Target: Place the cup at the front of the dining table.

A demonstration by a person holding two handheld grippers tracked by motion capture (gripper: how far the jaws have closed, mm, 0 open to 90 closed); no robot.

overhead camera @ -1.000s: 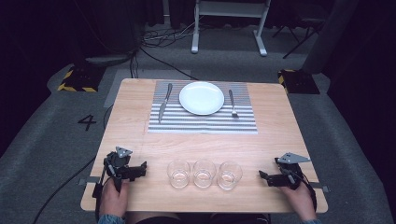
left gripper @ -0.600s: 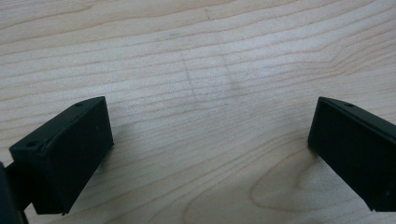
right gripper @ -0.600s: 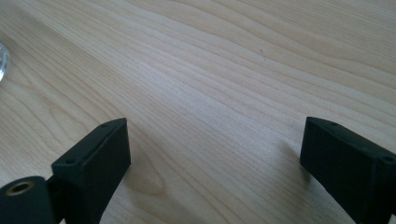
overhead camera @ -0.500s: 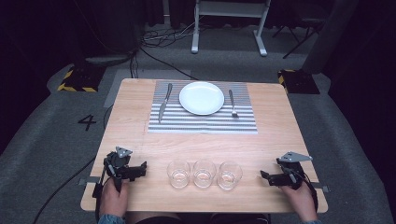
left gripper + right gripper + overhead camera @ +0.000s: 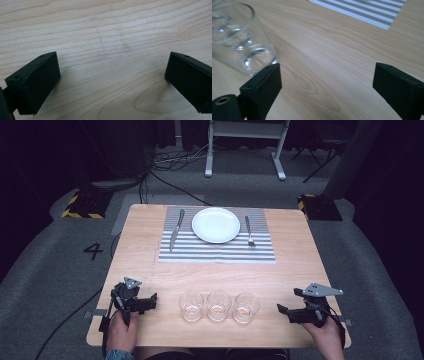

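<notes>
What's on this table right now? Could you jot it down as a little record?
surface: wooden table
mat: striped, far side
plate: white, empty, on mat
knife: left of plate
fork: right of plate
glasses: three, empty, in a row at near edge
left tongs: open, holding nothing
right tongs: open, holding nothing

A mat (image 5: 217, 251) is lying on the far half of the table (image 5: 300, 270). A plate (image 5: 216, 225) is sitting on the mat, with a knife (image 5: 176, 229) lying to its left and a fork (image 5: 249, 231) lying to its right. Three glasses (image 5: 218, 306) are standing in a row side by side near the front edge. The left gripper (image 5: 148, 302) is sitting left of the row, and the right gripper (image 5: 286, 312) is sitting right of it.
</notes>
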